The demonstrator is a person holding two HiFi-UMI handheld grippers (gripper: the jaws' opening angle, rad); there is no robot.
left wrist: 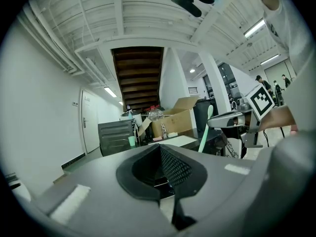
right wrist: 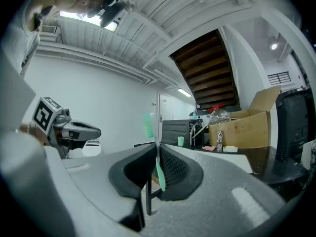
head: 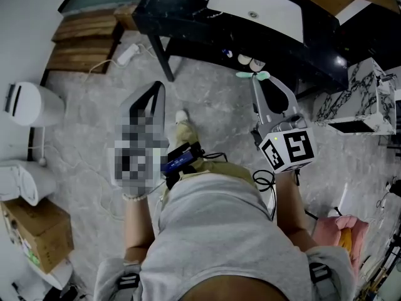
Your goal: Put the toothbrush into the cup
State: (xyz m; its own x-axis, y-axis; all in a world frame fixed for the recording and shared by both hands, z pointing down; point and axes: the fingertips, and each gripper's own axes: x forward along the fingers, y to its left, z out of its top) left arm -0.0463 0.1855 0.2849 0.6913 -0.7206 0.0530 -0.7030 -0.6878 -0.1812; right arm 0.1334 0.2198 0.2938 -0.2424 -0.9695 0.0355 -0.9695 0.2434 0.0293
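Observation:
My right gripper [head: 255, 79] points level and is shut on a mint-green toothbrush [head: 252, 75]. In the right gripper view the toothbrush [right wrist: 158, 167] stands upright between the pads, bristle head up, at that gripper's tips [right wrist: 157, 151]. The left gripper view shows the same toothbrush [left wrist: 204, 131] beside the right gripper [left wrist: 213, 123]. My left gripper [head: 158, 88] is held level to the left, jaws together, nothing between them [left wrist: 160, 149]. A small green cup [right wrist: 180, 141] stands on a far desk, also in the left gripper view [left wrist: 132, 140].
A black table [head: 207, 30] with a white board [head: 263, 11] lies ahead. A cardboard box [right wrist: 242, 127] and a plastic bottle [right wrist: 218, 115] stand on a desk. White fixtures [head: 31, 105] sit at the left, wooden steps [head: 81, 39] at the far left, a marble-patterned box [head: 357, 99] at the right.

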